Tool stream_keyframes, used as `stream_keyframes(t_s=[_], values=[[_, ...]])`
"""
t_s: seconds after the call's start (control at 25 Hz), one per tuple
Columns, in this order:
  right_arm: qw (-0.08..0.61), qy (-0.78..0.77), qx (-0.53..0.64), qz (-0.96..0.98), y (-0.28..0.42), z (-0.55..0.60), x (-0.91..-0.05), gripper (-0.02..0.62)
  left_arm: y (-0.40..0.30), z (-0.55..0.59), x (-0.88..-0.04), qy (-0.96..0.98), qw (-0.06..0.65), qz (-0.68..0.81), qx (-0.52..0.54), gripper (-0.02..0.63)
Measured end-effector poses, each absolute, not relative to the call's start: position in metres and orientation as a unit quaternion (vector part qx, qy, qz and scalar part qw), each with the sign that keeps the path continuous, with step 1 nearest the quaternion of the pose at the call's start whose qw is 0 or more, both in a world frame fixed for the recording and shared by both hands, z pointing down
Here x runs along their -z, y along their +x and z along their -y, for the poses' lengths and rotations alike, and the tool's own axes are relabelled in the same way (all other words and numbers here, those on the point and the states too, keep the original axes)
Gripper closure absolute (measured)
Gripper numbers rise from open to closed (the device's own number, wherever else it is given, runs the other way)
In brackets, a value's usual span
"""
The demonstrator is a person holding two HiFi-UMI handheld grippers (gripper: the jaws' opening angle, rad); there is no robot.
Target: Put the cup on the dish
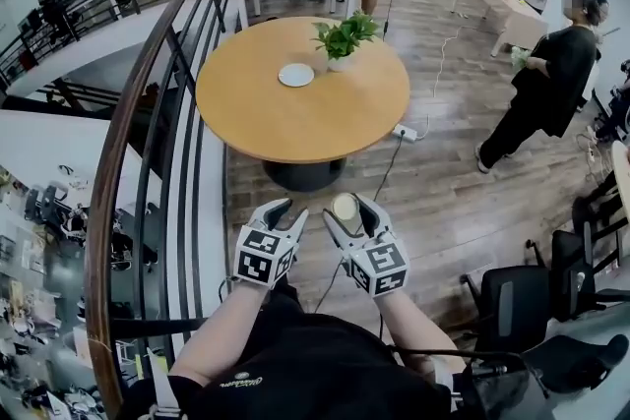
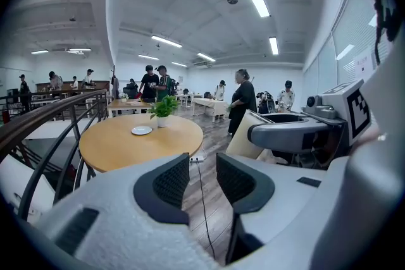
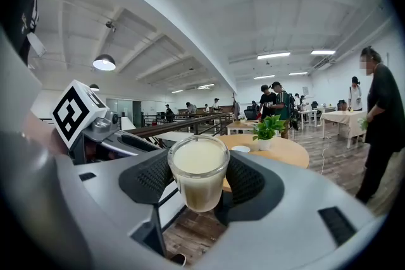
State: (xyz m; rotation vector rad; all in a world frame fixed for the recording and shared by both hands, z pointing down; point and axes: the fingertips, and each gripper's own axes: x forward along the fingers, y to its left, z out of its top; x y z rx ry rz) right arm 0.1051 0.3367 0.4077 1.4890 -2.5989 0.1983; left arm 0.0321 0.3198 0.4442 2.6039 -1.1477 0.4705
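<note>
In the head view a small white dish (image 1: 295, 75) lies on a round wooden table (image 1: 295, 128), well ahead of both grippers. My right gripper (image 1: 346, 210) is shut on a clear cup (image 1: 345, 206) of creamy liquid. In the right gripper view the cup (image 3: 198, 164) stands upright between the dark pads (image 3: 147, 179), with the dish (image 3: 240, 149) far beyond it. My left gripper (image 1: 288, 210) hangs beside the right one. Its jaws (image 2: 202, 164) stand a narrow gap apart with nothing between them. The dish (image 2: 141, 130) shows far off in the left gripper view too.
A potted green plant (image 1: 345, 37) stands on the table just right of the dish. A curved metal railing (image 1: 167, 84) runs along the left. A power strip and cable (image 1: 405, 132) lie on the wooden floor. A person (image 1: 551, 84) stands at right; black office chairs (image 1: 512, 300) are near right.
</note>
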Motion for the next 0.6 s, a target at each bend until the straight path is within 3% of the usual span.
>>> stream_keyframes(t_s=[0.6], values=[[0.078, 0.509, -0.079, 0.854, 0.072, -0.194, -0.408, 0.331, 0.002, -0.172, -0.44, 0.904, 0.129, 0.375, -0.162, 0.469]])
